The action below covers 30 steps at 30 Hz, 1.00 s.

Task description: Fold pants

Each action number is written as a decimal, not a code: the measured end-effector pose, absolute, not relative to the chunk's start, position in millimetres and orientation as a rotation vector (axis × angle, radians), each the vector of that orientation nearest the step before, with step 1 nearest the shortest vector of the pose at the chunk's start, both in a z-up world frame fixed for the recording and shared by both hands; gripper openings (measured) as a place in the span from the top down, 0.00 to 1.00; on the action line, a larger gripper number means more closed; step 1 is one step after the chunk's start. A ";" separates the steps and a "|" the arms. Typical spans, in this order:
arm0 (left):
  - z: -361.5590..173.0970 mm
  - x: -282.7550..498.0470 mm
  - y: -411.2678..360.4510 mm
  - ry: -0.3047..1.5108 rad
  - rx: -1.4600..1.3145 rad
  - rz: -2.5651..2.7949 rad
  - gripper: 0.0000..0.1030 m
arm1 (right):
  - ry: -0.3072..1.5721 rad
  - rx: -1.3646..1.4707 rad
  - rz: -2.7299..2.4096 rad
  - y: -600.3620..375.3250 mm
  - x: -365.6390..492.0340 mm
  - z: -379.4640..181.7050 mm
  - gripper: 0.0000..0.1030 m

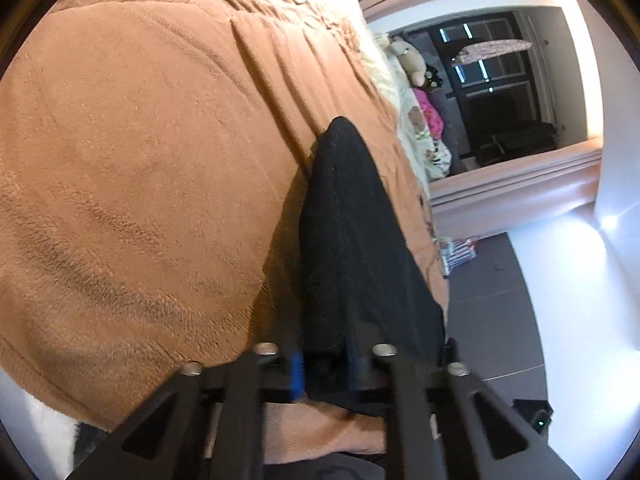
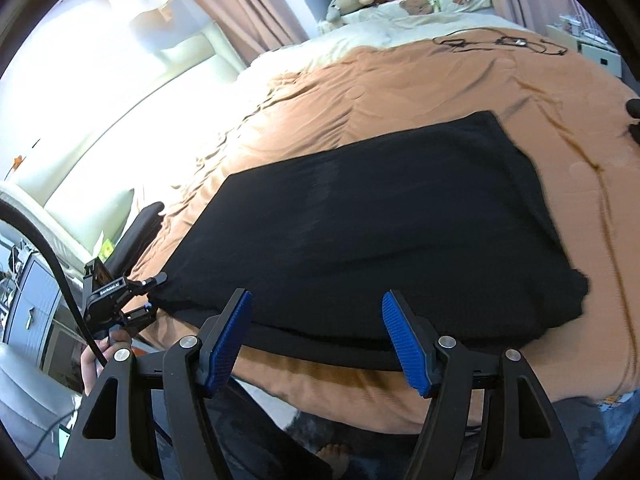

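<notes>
While the black pants (image 2: pixel 372 224) lie folded flat on the tan blanket (image 2: pixel 400 80) that covers the bed, the left gripper (image 1: pixel 326 368) is clamped on their near left corner, dark cloth pinched between its blue pads (image 1: pixel 297 376). The right gripper (image 2: pixel 316 340) hovers over the near edge of the pants, its jaws standing well apart with nothing between them. Stuffed toys (image 2: pixel 352 4) sit at the bed's far end.

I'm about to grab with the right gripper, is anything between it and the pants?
Nothing visible. The right gripper is open just short of the pants' near edge, with only bare blanket below. The left gripper already pinches the far corner.
</notes>
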<state>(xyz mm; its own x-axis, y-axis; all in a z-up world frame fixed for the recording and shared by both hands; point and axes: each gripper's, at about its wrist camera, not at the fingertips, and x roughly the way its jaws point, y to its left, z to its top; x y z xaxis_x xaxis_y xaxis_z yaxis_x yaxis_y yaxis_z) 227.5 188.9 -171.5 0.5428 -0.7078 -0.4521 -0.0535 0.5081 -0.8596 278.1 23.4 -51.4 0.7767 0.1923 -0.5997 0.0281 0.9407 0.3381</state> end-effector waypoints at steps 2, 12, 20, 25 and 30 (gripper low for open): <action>-164.7 226.1 188.7 0.921 -0.966 -0.480 0.89 | 0.688 0.323 0.093 28.3 287.0 -52.5 0.36; -146.3 227.6 187.3 0.915 -0.952 -0.501 0.89 | 0.741 0.227 0.072 50.2 346.1 -49.7 0.36; -145.1 232.1 186.7 0.919 -0.953 -0.502 0.89 | 0.790 0.176 0.046 69.3 392.1 -61.8 0.57; -142.0 235.1 186.0 0.920 -0.957 -0.506 0.89 | 0.835 0.157 0.043 80.5 406.8 -77.8 0.74; -141.8 237.3 182.9 0.921 -0.953 -0.504 0.89 | 0.883 0.149 0.027 90.4 405.1 -94.2 0.84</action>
<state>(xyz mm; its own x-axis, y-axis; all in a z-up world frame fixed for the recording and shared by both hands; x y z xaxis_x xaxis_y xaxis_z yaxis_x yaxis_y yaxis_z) 237.3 182.9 -141.8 0.5352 -0.7214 -0.4394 -0.0183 0.5101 -0.8599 405.1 90.4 -94.2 0.6352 0.0848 -0.7677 0.0379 0.9893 0.1407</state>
